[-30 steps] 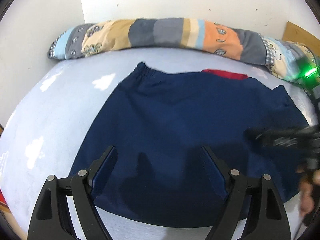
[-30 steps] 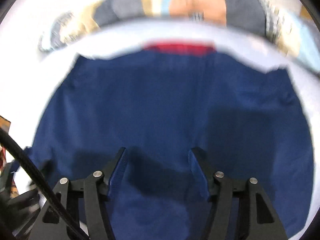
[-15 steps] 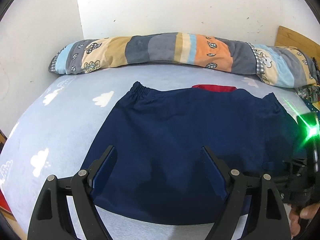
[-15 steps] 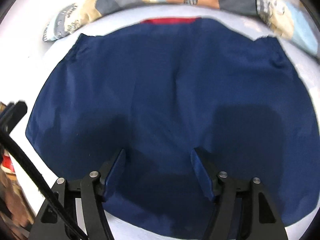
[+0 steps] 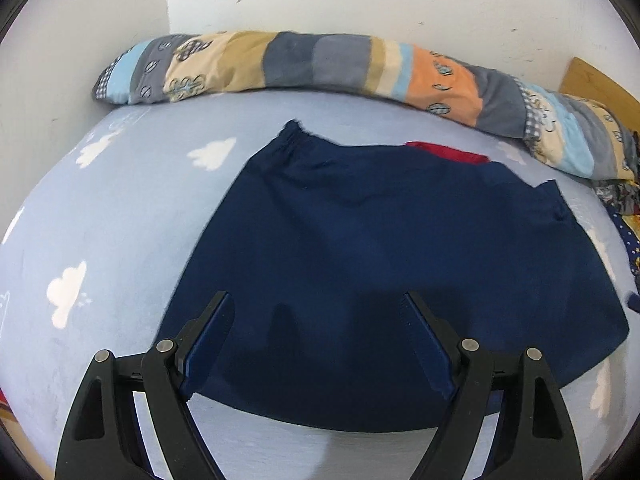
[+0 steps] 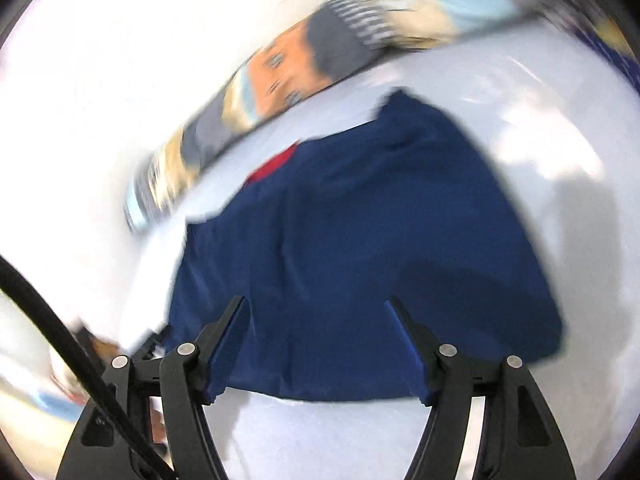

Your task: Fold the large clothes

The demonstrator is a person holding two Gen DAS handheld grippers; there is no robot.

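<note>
Navy garment (image 5: 384,264) lies flat on the bed (image 5: 120,216), a red edge (image 5: 448,152) at its far side, near the patchwork pillow (image 5: 320,64). Left tool (image 5: 318,312) gapes wide, holding nothing. Right tool (image 6: 316,316) has just been opening, nothing between its jaws; view blurred.

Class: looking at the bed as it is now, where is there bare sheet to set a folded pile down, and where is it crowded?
Free: the cloud-print sheet left of the navy garment, bordered by the wall and the patchwork bolster; also the strip between garment and bolster. Crowded: the right edge, where patterned cloth lies.
</note>
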